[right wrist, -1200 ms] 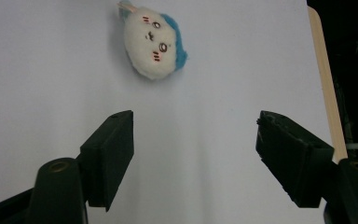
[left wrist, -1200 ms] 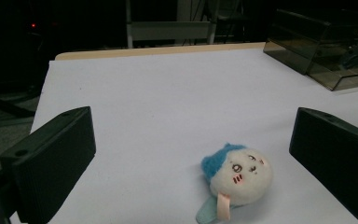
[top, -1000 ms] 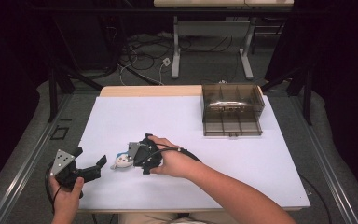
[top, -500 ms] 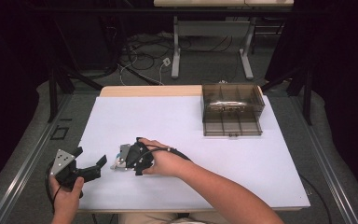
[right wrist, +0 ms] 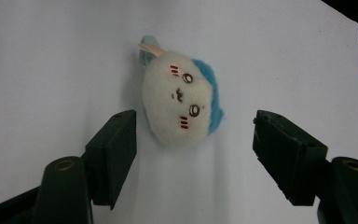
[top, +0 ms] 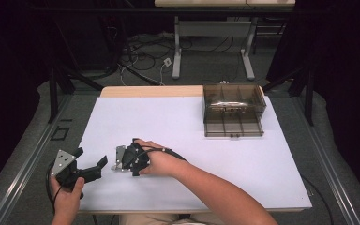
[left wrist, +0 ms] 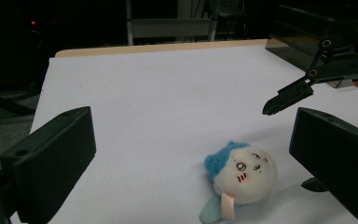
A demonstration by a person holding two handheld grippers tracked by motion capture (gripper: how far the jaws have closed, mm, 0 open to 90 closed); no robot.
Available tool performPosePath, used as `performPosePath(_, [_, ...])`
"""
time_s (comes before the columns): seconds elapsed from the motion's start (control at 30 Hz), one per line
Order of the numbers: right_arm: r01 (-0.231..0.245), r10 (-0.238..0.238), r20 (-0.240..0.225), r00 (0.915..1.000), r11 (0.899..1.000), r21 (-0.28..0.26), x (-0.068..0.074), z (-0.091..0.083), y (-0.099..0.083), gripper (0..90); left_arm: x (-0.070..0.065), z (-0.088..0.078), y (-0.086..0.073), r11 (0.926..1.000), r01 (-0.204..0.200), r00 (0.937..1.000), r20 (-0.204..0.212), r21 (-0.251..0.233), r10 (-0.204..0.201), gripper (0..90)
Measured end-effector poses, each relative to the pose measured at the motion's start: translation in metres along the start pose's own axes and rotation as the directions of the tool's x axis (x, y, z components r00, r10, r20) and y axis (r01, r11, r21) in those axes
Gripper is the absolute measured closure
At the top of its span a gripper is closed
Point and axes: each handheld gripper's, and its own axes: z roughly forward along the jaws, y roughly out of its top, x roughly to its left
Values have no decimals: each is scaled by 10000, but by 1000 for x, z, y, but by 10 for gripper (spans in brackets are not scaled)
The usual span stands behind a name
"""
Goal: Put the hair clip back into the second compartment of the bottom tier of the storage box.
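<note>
A small round plush toy [left wrist: 240, 175], white with a blue tuft and a drawn face, lies on the white table [top: 183, 122] near its front left. My right gripper [top: 122, 161] reaches in over the plush toy [right wrist: 182, 100]. The right gripper [right wrist: 194, 119] is open and its jaws have just been opening a little. The toy's near end sits between the jaw tips, closer to one of them, and neither pad presses on it. My left gripper [top: 93, 157] rests by the table's left front edge. The left gripper [left wrist: 193, 140] is open wide and empty, and faces the toy.
A dark see-through drawer box [top: 234, 110] stands at the back right of the table, far from both hands. The table's left edge runs close to the left hand [top: 65, 197]. The right forearm [top: 215, 192] crosses the front of the table.
The right hand with its gripper has moved left and slightly down, closer to the left gripper. The left hand has stayed in place.
</note>
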Motion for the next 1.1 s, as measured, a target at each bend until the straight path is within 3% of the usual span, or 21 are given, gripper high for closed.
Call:
performPosePath(0.77, [-289,291,-510,9983,9996,47,-1,26,11,261,2,0,0,9999,128,9999,1,-29,-128,4])
performPosePath(1.1, [-414,426,-555,9975,9989,221,-3,34,10,342,3,0,-1,9999,118,9999,14,0,-118,5])
